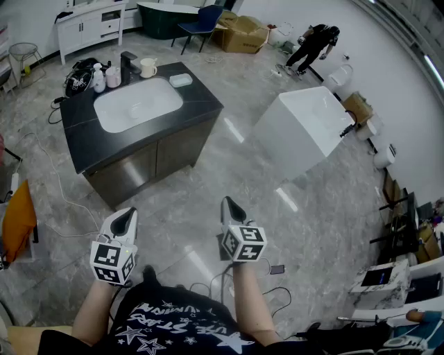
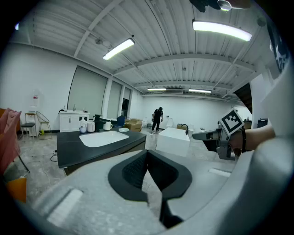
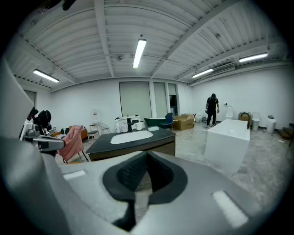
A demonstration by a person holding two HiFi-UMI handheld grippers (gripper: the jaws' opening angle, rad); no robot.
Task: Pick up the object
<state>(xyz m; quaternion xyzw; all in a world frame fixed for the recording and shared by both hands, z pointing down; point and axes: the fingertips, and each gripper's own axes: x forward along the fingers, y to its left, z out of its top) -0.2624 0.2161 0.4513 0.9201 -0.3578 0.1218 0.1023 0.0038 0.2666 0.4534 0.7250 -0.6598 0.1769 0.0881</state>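
Note:
No single object stands out. A black vanity counter (image 1: 201, 104) with a white basin (image 1: 137, 104) stands ahead on the floor. At its far edge are a white mug (image 1: 148, 67), a black faucet (image 1: 128, 64), small bottles (image 1: 99, 78) and a pale dish (image 1: 180, 80). My left gripper (image 1: 125, 216) and right gripper (image 1: 231, 206) are held over the floor, well short of the vanity, both pointing toward it. The jaws of each are shut with nothing between them, as the left gripper (image 2: 147, 153) and right gripper (image 3: 147, 156) show in their own views.
A white bathtub (image 1: 305, 125) stands to the right of the vanity. A person (image 1: 312, 45) bends over far back, near cardboard boxes (image 1: 243, 33). A blue chair (image 1: 201, 21) and white cabinet (image 1: 90, 28) line the back. Cables and a phone (image 1: 277, 269) lie by my feet.

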